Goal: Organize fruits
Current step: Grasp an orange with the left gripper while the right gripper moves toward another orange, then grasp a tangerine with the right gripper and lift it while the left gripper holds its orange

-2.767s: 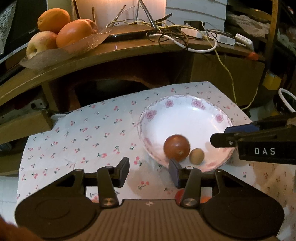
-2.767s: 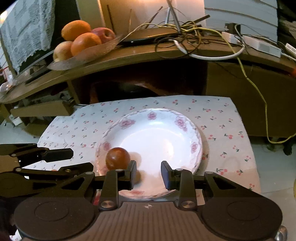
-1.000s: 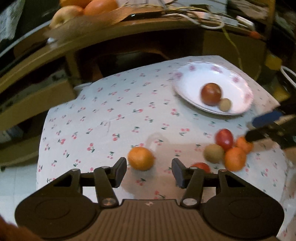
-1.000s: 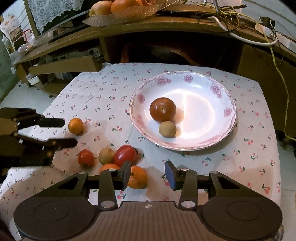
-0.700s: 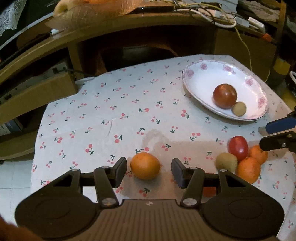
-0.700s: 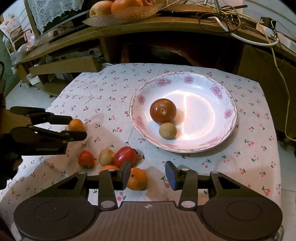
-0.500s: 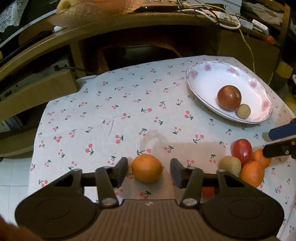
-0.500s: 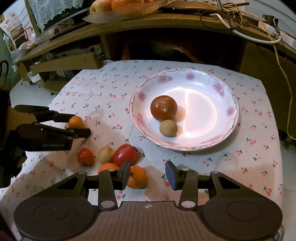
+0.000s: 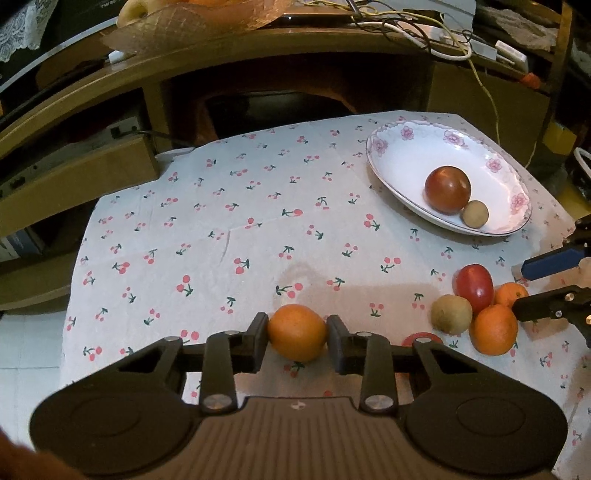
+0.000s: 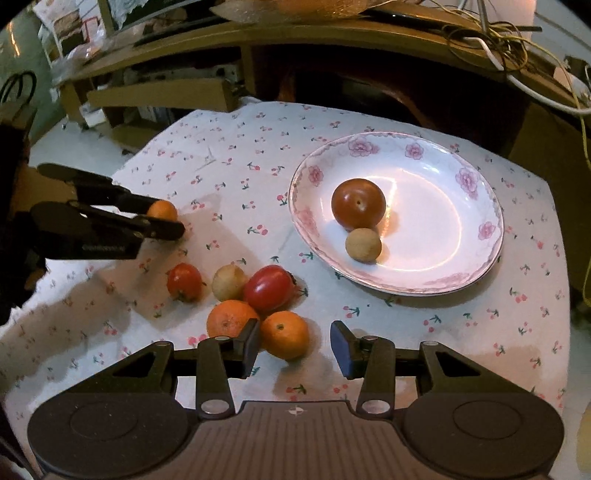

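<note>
Orange mandarin (image 9: 296,331) sits near the table's (image 9: 207,236) front-left edge, the left gripper (image 9: 297,339) closing with both pads touching it. Right gripper (image 10: 294,343) hangs half-open over another mandarin (image 10: 285,334), front-centre.

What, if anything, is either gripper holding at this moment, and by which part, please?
The left gripper is closing on the lone orange, pads at its two sides, still on the tablecloth. The right gripper holds nothing.

Cherry-print cloth (image 9: 221,229), wood shelf (image 9: 258,55) w/ tangled cables (image 9: 424,29), lace fabric (image 9: 18,33) at back.
</note>
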A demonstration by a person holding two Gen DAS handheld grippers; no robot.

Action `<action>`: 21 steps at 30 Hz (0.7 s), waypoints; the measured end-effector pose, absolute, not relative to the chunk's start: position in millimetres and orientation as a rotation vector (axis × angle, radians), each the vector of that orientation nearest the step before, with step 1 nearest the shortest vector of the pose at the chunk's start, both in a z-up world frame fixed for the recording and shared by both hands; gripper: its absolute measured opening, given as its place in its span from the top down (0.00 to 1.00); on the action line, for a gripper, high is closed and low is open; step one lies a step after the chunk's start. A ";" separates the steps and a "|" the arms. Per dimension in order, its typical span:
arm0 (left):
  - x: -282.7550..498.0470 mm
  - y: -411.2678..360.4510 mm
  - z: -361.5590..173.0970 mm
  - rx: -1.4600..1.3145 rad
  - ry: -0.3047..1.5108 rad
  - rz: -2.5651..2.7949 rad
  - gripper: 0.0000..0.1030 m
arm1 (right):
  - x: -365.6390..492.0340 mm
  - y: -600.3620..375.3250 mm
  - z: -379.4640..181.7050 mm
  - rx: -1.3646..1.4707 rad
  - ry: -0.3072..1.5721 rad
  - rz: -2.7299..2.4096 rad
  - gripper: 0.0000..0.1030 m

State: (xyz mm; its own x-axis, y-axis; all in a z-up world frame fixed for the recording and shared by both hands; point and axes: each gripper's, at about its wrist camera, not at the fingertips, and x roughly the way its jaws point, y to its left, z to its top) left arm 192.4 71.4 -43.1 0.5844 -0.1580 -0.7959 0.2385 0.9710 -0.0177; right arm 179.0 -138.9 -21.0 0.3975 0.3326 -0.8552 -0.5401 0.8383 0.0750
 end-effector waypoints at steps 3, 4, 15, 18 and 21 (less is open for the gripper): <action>192.2 72.0 -43.6 0.092 0.922 -0.234 0.62 | 180.6 -139.3 -20.8 -0.252 1.034 0.580 0.58; 192.5 72.4 -44.5 0.090 0.925 -0.236 0.62 | 181.0 -140.1 -21.5 -0.258 1.045 0.587 0.58; 192.8 70.5 -47.2 0.102 0.926 -0.253 0.62 | 175.6 -131.9 -32.4 -0.365 1.058 0.667 0.59; 192.6 71.9 -47.3 0.092 0.924 -0.255 0.62 | 178.2 -130.1 -33.2 -0.361 1.041 0.656 0.61; 191.1 71.6 -47.5 0.097 0.920 -0.254 0.62 | 179.7 -128.7 -33.8 -0.363 1.045 0.642 0.71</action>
